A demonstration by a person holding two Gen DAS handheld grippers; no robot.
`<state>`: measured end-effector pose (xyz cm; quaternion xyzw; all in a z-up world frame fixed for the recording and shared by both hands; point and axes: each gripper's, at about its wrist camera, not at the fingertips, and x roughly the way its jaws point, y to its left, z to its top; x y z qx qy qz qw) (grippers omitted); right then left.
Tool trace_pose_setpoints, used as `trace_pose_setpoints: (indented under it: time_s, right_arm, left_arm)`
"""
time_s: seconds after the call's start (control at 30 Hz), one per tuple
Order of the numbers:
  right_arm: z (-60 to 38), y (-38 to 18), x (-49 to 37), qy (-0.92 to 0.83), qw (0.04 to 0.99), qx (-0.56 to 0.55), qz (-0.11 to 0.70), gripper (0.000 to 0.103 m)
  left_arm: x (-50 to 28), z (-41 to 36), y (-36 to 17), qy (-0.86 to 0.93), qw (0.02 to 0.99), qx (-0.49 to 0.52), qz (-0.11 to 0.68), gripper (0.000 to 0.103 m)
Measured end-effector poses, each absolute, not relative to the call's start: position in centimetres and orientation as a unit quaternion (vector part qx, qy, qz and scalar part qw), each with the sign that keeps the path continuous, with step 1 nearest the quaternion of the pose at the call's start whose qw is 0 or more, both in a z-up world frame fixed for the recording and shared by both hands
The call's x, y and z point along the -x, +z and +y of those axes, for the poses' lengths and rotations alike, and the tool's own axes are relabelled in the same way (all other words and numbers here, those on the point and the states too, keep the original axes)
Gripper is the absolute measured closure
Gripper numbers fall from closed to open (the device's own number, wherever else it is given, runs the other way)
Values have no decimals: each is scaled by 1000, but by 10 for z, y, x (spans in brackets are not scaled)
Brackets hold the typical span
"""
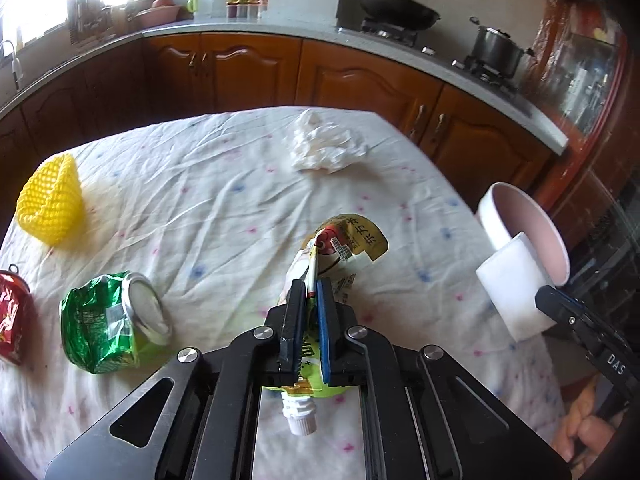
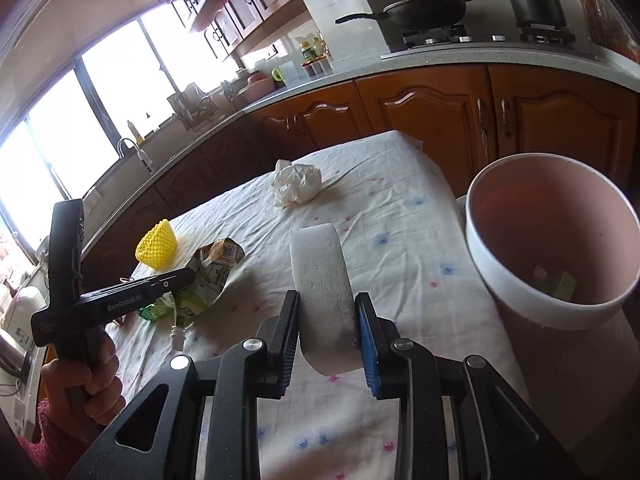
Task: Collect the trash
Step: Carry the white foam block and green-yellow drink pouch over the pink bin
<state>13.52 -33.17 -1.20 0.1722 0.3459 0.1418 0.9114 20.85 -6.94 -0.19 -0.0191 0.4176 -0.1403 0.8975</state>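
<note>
The left tongs [image 1: 311,288] are clamped tight on a flattened pouch [image 1: 340,248], cap end toward the camera, above the table [image 1: 208,200]. The right tongs [image 2: 327,308] pinch a white sponge [image 2: 320,272] just beside the pink bin [image 2: 552,248] at the table's right edge. A green can [image 1: 104,320], red can [image 1: 12,316], yellow net [image 1: 52,200] and crumpled tissue [image 1: 324,148] lie on the cloth.
</note>
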Motion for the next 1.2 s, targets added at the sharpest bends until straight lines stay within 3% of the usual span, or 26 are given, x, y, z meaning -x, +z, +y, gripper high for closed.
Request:
trace_pose_setpoints:
  time_s: [1.2]
  right_arm:
    - [-420,17,-89,62,933,-205,289,75]
  left_arm:
    - [-183,-197,48,-267,890,-19,368,99]
